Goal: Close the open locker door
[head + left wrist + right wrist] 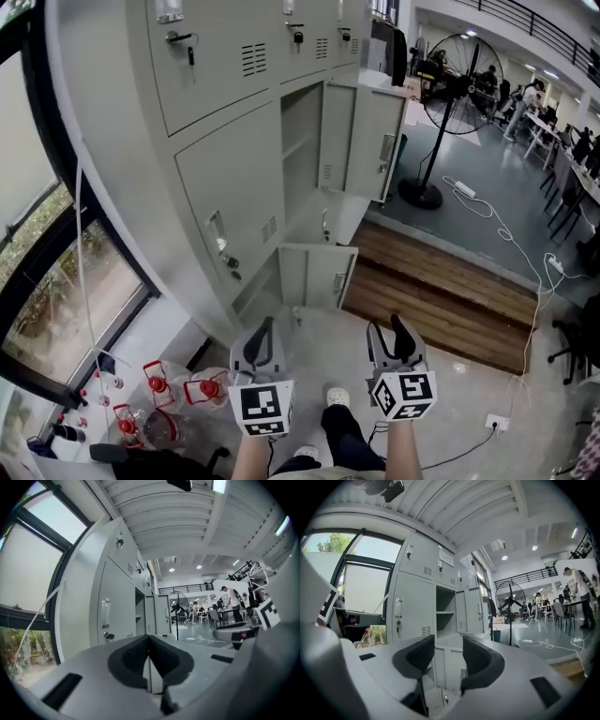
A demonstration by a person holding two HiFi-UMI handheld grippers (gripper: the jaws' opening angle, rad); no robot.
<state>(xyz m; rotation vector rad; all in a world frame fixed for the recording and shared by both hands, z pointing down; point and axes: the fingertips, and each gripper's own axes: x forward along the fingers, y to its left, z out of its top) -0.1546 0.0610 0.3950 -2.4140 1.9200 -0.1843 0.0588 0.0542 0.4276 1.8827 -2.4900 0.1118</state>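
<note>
A grey locker bank (225,112) stands in front of me. Two of its doors hang open: a middle door (367,141) swung out to the right beside an empty compartment with a shelf, and a bottom door (319,275) near the floor. Both grippers are held low, well short of the lockers. My left gripper (262,336) is shut with nothing in it; its pads (136,660) meet at the tip. My right gripper (389,330) is open and empty. In the right gripper view the middle door (474,612) and the bottom door (454,667) show past the jaws.
A standing fan (457,84) is to the right of the lockers, with cables and a power strip (466,190) on the floor. A wooden step (441,295) lies right of the bottom door. Red-capped bottles (159,394) sit by the window at the left. People work at desks far right.
</note>
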